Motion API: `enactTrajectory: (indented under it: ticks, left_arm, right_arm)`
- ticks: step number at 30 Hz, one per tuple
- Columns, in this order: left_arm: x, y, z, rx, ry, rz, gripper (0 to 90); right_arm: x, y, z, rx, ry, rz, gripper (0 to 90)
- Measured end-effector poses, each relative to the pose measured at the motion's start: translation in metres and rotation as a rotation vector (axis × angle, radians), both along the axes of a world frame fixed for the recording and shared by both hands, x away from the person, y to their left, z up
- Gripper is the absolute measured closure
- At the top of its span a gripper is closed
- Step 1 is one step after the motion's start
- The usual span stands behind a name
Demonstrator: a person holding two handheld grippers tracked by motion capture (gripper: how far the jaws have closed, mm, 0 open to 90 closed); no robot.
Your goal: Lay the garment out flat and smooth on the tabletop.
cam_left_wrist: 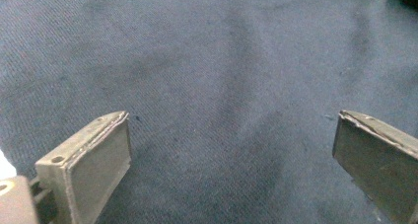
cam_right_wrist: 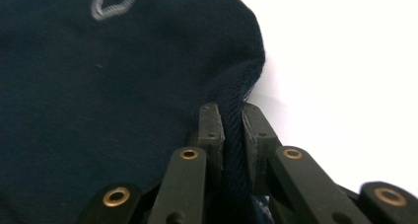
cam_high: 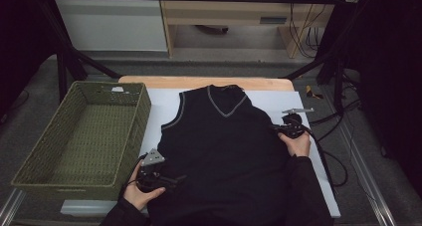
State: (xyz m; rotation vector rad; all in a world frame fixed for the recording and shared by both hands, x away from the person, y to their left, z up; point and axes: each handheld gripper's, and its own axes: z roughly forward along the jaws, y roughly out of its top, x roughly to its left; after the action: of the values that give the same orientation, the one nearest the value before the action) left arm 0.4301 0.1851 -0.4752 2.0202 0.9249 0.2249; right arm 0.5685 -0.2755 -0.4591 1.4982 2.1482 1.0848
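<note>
vest: black knit sleeveless V-neck vest (cam_high: 224,146) flat, frame centre | right gripper (cam_high: 288,129): fingers pinch its edge | left gripper (cam_high: 166,178): fingers wide (nothing held) | green woven basket (cam_high: 30,178), left: unfilled, folding pending

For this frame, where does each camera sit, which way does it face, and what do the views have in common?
High view: above the person's side, facing forward and down on the table, basket and vest; both forearms and hands show.
Left gripper view: rides the left gripper, looking along open jaws at knit.
Right gripper view: rides the right gripper, clamped on the vest's edge.
Shared: the dark vest.
</note>
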Motion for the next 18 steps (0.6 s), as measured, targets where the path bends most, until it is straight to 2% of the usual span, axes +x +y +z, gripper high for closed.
enactTrajectory:
  ticks: [3, 5, 7, 9, 11, 14, 16, 18]
  left_arm:
    - [-0.001, 0.000, 0.000, 0.006, -0.006, 0.000, 0.0]
    - [-0.002, 0.000, 0.001, 0.002, -0.012, 0.002, 0.0]
    - [-0.003, -0.001, 0.001, 0.000, -0.014, -0.004, 0.0]
    - [-0.004, -0.001, 0.001, 0.007, -0.018, 0.000, 0.0]
    - [-0.004, 0.000, 0.002, 0.009, -0.018, 0.000, 0.0]
    - [-0.004, 0.002, 0.001, 0.009, -0.017, 0.004, 0.0]
    - [-0.004, 0.002, 0.001, 0.008, -0.015, 0.007, 0.0]
    - [-0.004, 0.002, 0.001, 0.010, -0.015, 0.006, 0.0]
  right_arm:
    - [-0.013, 0.014, 0.015, 0.012, -0.093, 0.062, 81.3]
    - [-0.024, 0.031, 0.025, 0.003, -0.165, 0.146, 81.1]
    - [-0.035, 0.052, 0.028, 0.000, -0.188, 0.228, 80.6]
    - [-0.042, 0.070, 0.025, -0.028, -0.177, 0.283, 79.8]
    - [-0.048, 0.090, 0.016, -0.069, -0.145, 0.340, 78.4]
    - [-0.052, 0.106, 0.000, -0.108, -0.095, 0.354, 73.4]
    - [-0.053, 0.112, -0.010, -0.119, -0.065, 0.363, 66.7]
    - [-0.056, 0.113, -0.010, -0.107, -0.069, 0.372, 58.8]
